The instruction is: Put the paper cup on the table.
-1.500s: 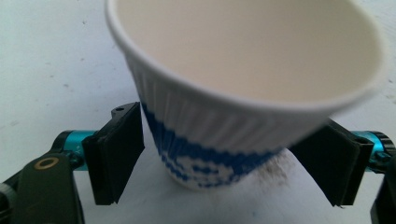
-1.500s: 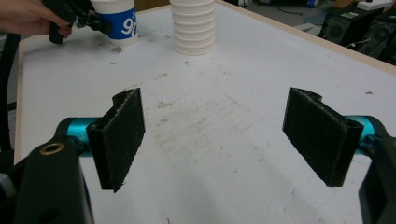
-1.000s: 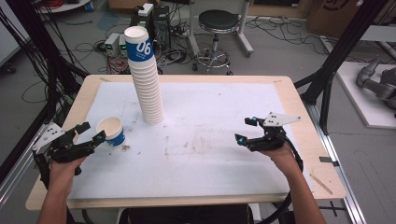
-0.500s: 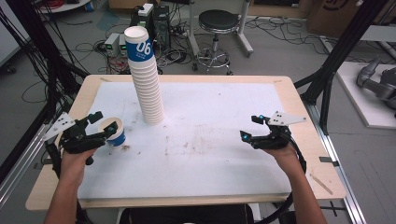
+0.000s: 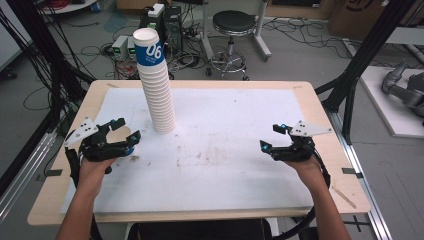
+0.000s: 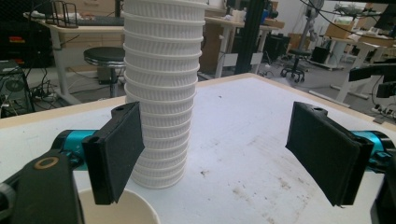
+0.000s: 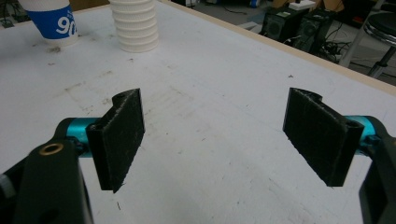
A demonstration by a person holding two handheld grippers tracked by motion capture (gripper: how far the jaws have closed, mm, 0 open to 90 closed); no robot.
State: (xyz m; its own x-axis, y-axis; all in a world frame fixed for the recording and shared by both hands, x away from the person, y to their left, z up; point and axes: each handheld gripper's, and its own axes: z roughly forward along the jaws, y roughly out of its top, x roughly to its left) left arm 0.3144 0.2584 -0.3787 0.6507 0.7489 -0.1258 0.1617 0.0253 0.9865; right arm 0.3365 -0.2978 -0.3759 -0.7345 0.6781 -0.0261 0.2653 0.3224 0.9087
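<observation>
The left gripper [image 5: 121, 134] hovers over a single paper cup [image 7: 52, 22], fingers wide, rim just below them. The tall cup stack [image 5: 155, 90] stands upright just beyond on the worktop [image 5: 235, 165]. The right gripper [image 5: 272, 137] rests well apart, fingers wide, empty.

A robotics lab or workshop: at twelve o'clock beyond the wood-edged white-topped table [image 5: 310, 100] sit a round black stool on a chrome base [image 5: 234, 22], dark computer towers [image 5: 167, 20] and tangled black floor cables [image 5: 95, 45]. A black metal frame [image 5: 370, 45] rises at two o'clock, with more pale workbenches [image 6: 70, 32] behind.
</observation>
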